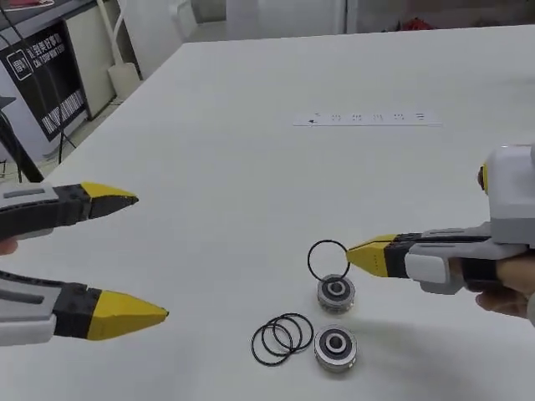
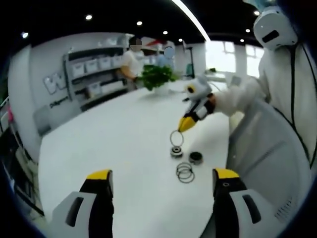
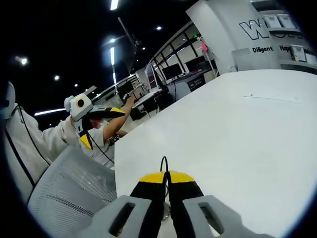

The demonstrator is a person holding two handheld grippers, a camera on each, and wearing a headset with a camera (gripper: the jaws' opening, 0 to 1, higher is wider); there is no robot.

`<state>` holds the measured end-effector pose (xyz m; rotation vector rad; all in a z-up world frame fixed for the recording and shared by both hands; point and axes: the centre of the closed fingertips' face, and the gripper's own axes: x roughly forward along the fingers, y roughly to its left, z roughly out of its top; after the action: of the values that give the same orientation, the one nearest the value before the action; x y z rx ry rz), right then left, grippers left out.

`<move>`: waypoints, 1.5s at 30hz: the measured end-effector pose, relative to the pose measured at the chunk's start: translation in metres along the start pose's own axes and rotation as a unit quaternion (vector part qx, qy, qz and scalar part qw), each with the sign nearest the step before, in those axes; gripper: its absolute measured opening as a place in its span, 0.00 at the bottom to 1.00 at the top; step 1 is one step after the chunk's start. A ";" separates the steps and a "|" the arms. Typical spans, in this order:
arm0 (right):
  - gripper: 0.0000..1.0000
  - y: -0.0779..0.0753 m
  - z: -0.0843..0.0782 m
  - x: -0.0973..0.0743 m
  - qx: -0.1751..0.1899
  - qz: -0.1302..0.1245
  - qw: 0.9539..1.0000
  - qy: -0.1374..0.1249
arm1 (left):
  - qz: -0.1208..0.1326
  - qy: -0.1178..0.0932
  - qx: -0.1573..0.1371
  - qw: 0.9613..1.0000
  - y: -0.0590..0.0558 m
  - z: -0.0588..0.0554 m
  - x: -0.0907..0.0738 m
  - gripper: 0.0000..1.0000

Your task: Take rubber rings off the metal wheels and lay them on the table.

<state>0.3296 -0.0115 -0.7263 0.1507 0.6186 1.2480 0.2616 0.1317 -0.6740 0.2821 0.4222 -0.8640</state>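
Head view first: the right gripper [image 1: 353, 251] comes in from the right edge, and its yellow fingers [image 1: 374, 255] are clenched on a thin black rubber ring [image 1: 328, 260]. The ring stands upright at the fingertips, over the top edge of the far wheel [image 1: 336, 292]; whether it touches that wheel, I cannot tell. The near wheel [image 1: 336, 347] sits just in front of it on the white counter [image 1: 251, 150]. Beside the near wheel, on its left, three loose rings [image 1: 282, 337] lie flat and overlap one another.

Over on the left, the left gripper [image 1: 125, 255] hangs above bare counter with its fingers spread wide and nothing between them, well apart from the wheels.

Left gripper view: its own fingers [image 2: 99, 179] are released. Ahead, the right gripper [image 2: 188, 122] holds the rubber ring [image 2: 176, 138] up above the far wheel [image 2: 176, 151], with the near wheel [image 2: 195, 157] and the three loose rings [image 2: 185, 172] close by.

Right gripper view: the fingers [image 3: 148, 186] are pressed together, and the rubber ring [image 3: 164, 163] pokes up as a thin loop between the tips.
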 end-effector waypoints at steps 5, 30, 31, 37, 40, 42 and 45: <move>0.00 0.009 0.000 0.005 -0.003 0.012 1.000 0.005 | 0.010 0.003 -0.017 1.000 -0.001 -0.011 -0.005 0.88; 0.00 0.034 -0.028 0.032 -0.011 0.055 0.996 0.065 | 0.012 -0.009 -0.063 0.998 -0.013 -0.031 -0.006 1.00; 0.00 0.034 -0.029 0.032 -0.011 0.056 0.996 0.066 | 0.011 -0.010 -0.065 0.998 -0.014 -0.032 -0.005 1.00; 0.00 0.036 -0.036 0.039 -0.013 0.064 0.995 0.080 | 0.010 -0.009 -0.070 0.997 -0.016 -0.035 -0.005 1.00; 0.00 0.036 -0.041 0.042 -0.013 0.067 0.994 0.087 | 0.010 -0.009 -0.073 0.997 -0.018 -0.036 -0.005 1.00; 0.00 0.036 -0.044 0.044 -0.012 0.068 0.993 0.092 | 0.009 -0.008 -0.074 0.997 -0.019 -0.037 -0.005 1.00; 0.00 0.034 -0.050 0.046 -0.009 0.068 0.993 0.099 | 0.009 -0.008 -0.076 0.997 -0.020 -0.038 -0.004 1.00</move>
<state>0.2837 0.0306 -0.7693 0.0540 0.7780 1.4100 0.2344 0.1378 -0.7068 0.1373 0.4669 -0.8117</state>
